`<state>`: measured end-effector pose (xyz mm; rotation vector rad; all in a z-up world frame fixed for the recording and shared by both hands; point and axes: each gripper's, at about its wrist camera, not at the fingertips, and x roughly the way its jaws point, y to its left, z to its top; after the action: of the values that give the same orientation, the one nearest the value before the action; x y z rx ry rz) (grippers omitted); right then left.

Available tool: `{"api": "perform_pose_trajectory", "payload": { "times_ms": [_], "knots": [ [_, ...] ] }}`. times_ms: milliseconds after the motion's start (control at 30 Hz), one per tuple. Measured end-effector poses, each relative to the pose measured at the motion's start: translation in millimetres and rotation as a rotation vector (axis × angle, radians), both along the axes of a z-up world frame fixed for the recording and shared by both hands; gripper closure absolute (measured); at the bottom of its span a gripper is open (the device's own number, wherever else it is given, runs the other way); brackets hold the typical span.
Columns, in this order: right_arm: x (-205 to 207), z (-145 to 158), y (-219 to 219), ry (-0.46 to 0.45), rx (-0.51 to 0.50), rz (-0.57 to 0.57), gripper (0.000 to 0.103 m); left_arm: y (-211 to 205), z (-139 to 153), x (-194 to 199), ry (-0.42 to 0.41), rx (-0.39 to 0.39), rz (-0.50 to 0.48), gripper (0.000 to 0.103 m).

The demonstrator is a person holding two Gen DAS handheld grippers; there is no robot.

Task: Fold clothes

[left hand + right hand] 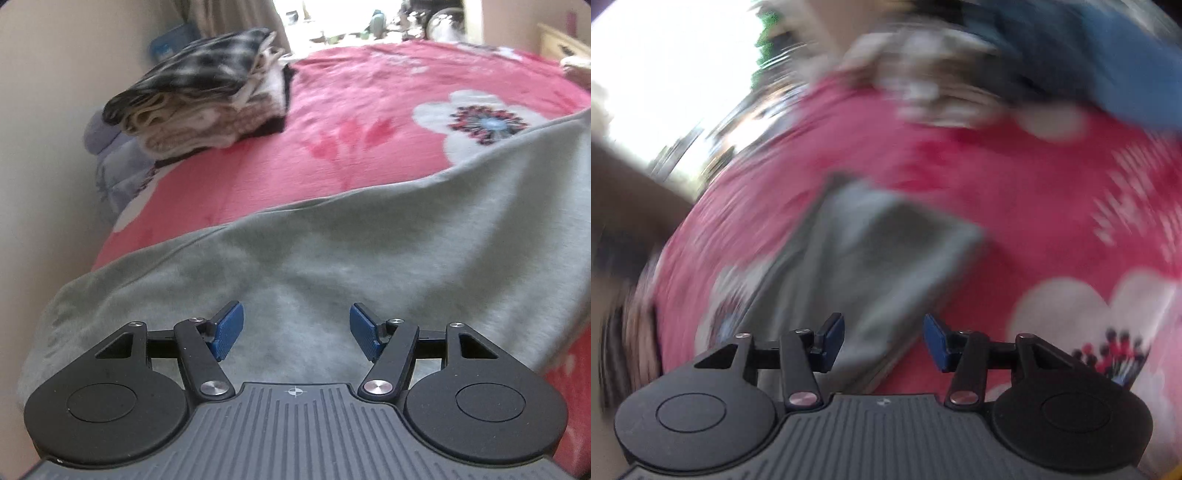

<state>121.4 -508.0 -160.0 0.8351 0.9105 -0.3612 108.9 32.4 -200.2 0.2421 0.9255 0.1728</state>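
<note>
Currently my left fingers (295, 330) stand apart and empty, directly over the grey garment (332, 258) spread on the bed (369, 110). My right fingers (884, 341) are also parted, holding nothing; the garment's folded part (879, 251) runs ahead and leftward of them. I judge the left nearer.

- A pink fleece bed cover (332, 122) is seen, printed with big white flowers that have dark red-and-blue centres.
- A plain light grey soft garment (314, 258) is spread over it.
- A folded stack of clothes (199, 99) is topped by black-and-white check, with cream and beige layers beneath.
- Blue pads (229, 328) are shown on black gripper fingers.
- In the blurred right wrist view, a blue cloth (1108, 62) is made out.
</note>
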Motion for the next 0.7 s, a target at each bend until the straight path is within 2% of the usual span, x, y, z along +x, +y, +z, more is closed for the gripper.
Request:
{"api": "perform_pose_trajectory", "payload": {
  "times_ms": [200,300,333,600,700],
  "knots": [
    [33,-38,-43,0.064,-0.018,-0.158,0.051,13,-8,3,0.070,0.051,-0.002,0.039],
    [30,-54,-51,0.093,0.002,-0.196,0.057,19,-18,1,0.100,0.078,-0.002,0.039],
    [32,-57,-52,0.103,0.006,-0.199,0.061,19,-18,-1,0.098,0.083,-0.006,0.039],
    [33,-64,-45,0.130,0.019,-0.158,0.063,8,-23,-7,0.081,0.168,-0.065,0.039],
    [38,-66,-41,0.120,0.017,-0.128,0.076,6,-24,-10,0.074,0.194,-0.080,0.039]
  ]
}}
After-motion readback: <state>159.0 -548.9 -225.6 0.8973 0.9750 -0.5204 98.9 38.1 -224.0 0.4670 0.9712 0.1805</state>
